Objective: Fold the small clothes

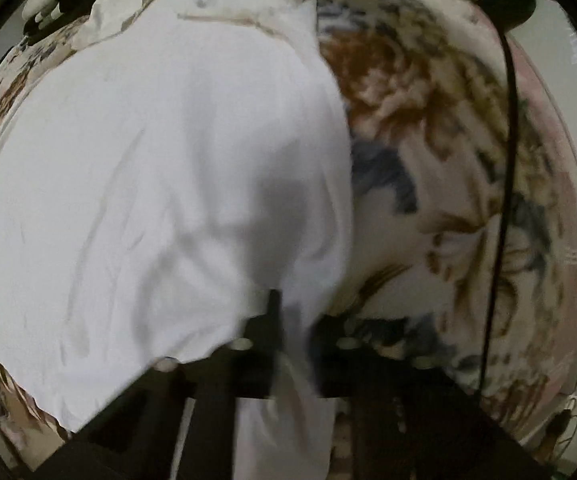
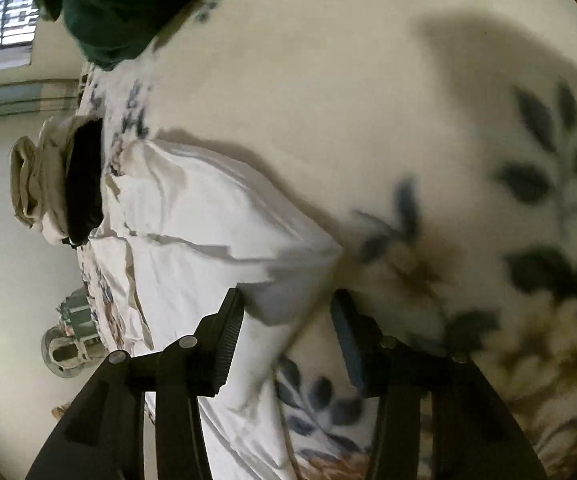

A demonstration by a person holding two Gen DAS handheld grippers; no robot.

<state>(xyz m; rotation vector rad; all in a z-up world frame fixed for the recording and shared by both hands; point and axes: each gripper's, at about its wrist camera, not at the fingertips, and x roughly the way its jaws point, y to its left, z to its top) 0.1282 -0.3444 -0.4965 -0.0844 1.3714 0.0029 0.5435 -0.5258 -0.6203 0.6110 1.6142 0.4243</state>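
A white garment lies spread on a floral bedsheet. My left gripper is shut on the garment's near edge, and white cloth hangs down between its fingers. In the right wrist view the same white garment lies on the bedsheet. My right gripper is open, its two fingers on either side of a corner of the garment. The image is blurred by motion.
A pile of cream and dark clothes lies at the bed's far edge, and a dark green cloth sits beyond it. A black cable runs across the sheet at the right. A fan stands on the floor.
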